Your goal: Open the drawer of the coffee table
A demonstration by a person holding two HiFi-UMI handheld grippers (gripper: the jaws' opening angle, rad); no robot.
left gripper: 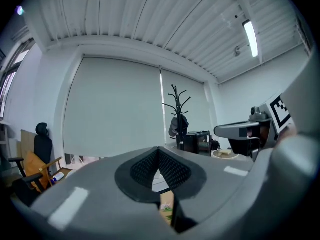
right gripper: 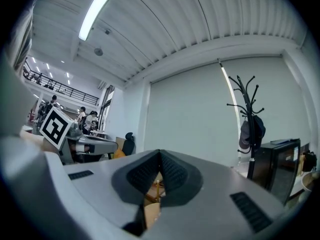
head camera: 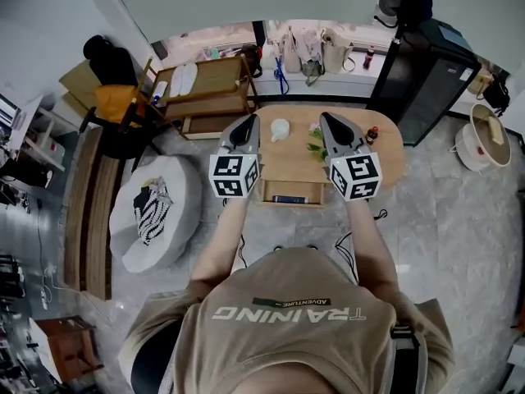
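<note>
Right now both your tongs are shut and empty. In the left gripper view the left gripper [left gripper: 159, 156] has its ribbed pads meeting at the tips, with only room background behind them. The right gripper [right gripper: 160, 156] shows the same in its own view. Both are held level above the coffee table [head camera: 385, 158], well clear of it, one on each side of its middle.

The drawer [head camera: 291, 192] sits in the near edge of the table, between your two grippers and below them in the head view. It already looks pulled out towards you, with a dark, flat item lying inside. How far it can still travel cannot be judged from here.

Expect a stiff wooden box that slides rather than lifts. It is probably light with so little in it, but it may bind if pulled off-centre. No knob or handle can be made out, so plan to grip the top lip of the front panel, near its middle, and pull straight towards yourself. The wood may be smooth, so pinch firmly, not by the fingertips alone.

A white cup [head camera: 280, 129] and some green leaves [head camera: 317, 142] stand on the tabletop just behind the drawer. A jerky pull could shake them, so keep the motion even.
</note>
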